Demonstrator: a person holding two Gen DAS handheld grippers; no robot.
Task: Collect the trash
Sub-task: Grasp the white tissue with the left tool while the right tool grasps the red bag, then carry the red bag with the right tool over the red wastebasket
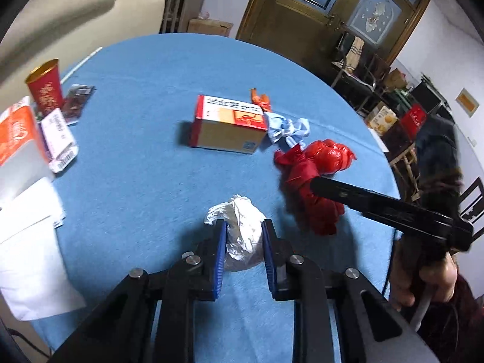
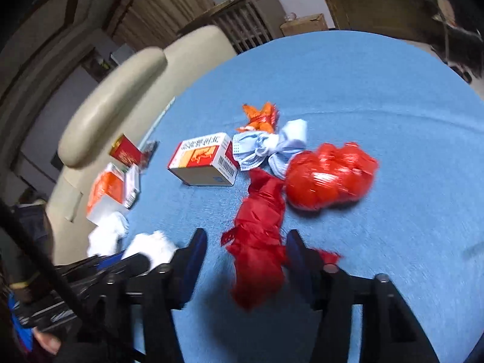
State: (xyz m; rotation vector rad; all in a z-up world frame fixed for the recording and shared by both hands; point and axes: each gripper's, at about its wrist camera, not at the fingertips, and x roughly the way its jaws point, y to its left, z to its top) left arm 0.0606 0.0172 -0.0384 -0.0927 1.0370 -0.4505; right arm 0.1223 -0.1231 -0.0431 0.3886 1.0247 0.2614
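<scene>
On the blue table (image 1: pixel 136 187), my left gripper (image 1: pixel 243 227) is shut on a crumpled white plastic wad (image 1: pixel 242 211) squeezed between its blue pads. In the right wrist view that wad (image 2: pixel 154 245) shows at the lower left. A red plastic bag (image 1: pixel 329 154) lies to the right, with a bulging end (image 2: pixel 329 178) and a twisted tail (image 2: pixel 257 251). My right gripper (image 2: pixel 246 242) straddles the tail with its jaws apart, and bare cloth shows between the left pad and the tail. Its black fingers (image 1: pixel 326 189) cross the bag in the left wrist view.
A red-and-white carton (image 1: pixel 227 127) lies mid-table, with a crumpled blue face mask (image 1: pixel 287 130) and an orange wrapper (image 1: pixel 260 99) beside it. At the left edge are a red cup (image 1: pixel 45 87), small boxes (image 1: pixel 57 139) and white paper (image 1: pixel 30 242). A beige sofa (image 2: pixel 115 106) lies beyond.
</scene>
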